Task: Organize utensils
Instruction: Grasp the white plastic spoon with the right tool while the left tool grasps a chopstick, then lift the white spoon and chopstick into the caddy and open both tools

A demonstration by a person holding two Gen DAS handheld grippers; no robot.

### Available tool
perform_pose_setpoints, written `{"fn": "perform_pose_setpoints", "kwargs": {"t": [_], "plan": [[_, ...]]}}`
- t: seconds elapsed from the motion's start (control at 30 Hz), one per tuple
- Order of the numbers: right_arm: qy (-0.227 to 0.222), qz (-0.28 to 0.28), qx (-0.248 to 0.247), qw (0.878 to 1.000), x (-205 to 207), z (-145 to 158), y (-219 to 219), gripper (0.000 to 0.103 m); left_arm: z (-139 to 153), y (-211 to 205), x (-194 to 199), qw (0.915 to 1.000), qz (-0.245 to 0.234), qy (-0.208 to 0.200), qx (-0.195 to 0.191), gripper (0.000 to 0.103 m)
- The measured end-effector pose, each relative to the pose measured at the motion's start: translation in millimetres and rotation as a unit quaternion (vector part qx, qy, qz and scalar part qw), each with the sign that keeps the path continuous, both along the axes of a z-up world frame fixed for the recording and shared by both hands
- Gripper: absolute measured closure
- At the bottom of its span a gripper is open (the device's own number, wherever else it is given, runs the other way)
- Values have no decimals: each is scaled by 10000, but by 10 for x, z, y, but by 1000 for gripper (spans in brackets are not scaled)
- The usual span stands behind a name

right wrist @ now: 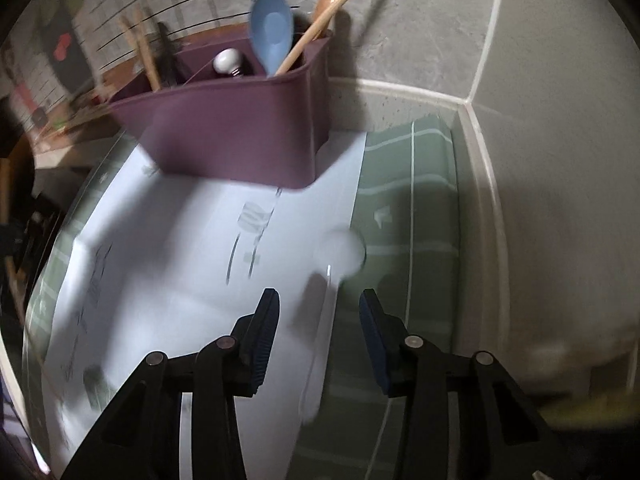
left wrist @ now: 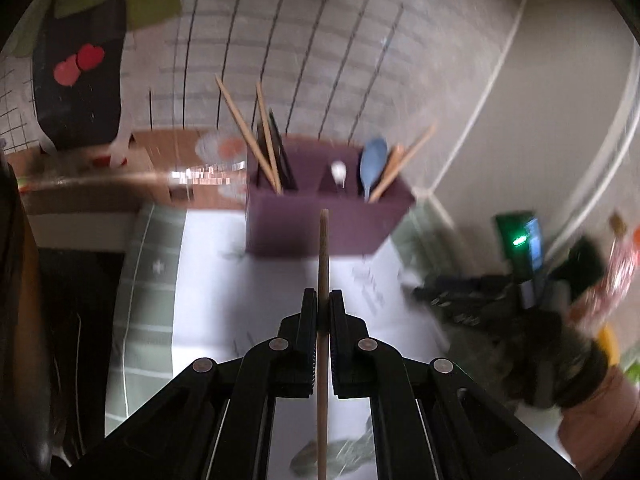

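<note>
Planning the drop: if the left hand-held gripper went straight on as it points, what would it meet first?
Probably the front wall of the purple organizer; the chopstick clamped in the left hand-held gripper would touch first. Depth is uncertain.

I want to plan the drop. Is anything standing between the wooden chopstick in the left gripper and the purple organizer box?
Nothing visible: beyond the wooden chopstick in the shut left gripper, only bare white paper leads to the purple organizer box.

No legible text in either view

The white sheet [right wrist: 192,264] on the desk carries grey printed marks and lines of writing, but motion blur leaves them unreadable; a small white cross stands on the green cloth [left wrist: 159,267].
</note>
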State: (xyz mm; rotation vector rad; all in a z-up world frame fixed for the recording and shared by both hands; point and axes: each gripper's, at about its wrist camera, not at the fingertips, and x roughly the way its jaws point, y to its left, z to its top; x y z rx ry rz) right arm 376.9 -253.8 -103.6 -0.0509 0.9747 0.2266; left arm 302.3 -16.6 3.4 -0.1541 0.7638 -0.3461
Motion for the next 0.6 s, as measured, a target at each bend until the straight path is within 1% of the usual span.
{"fn": "perform_pose_setpoints", "kwargs": {"t": [0.03, 0.1, 0.17, 0.2, 0.3, 0.33, 0.37, 0.47, 0.53, 0.6], "plan": [[46, -16, -26, 10000, 91, -1, 23, 64, 35, -6, 16, 10000, 32, -69, -36, 98], [120, -90, -114, 9998, 257, -14, 61, 64, 79, -36, 29, 9997, 46, -238, 54, 98], [294, -162, -120, 9994, 408, -48, 91, 64, 119, -64, 44, 9992, -18, -382, 120, 98], [399, -168, -102, 9990, 475, -73, 107, 64, 137, -50, -16, 9990, -42, -422, 122, 98], [631, -332, -227, 9972, 609, -152, 126, 64, 105, -50, 3, 9990, -91, -434, 54, 98], [652, -372, -262, 9968, 631, -165, 133, 66, 96, -51, 3, 9990, -90, -433, 56, 98], [646, -362, -311, 9968, 632, -161, 150, 70, 88, -53, 0, 9990, -80, -429, 65, 98], [641, -251, -370, 9969, 589, -145, 201, 73, 53, -38, 22, 9992, -44, -396, 47, 98], [427, -247, -493, 9976, 463, -89, 245, 73, 46, -29, 4, 9991, -23, -409, 43, 98], [186, -124, -478, 9986, 287, 0, 286, 73, 32, -33, -2, 9991, 5, -417, 89, 98]]}}
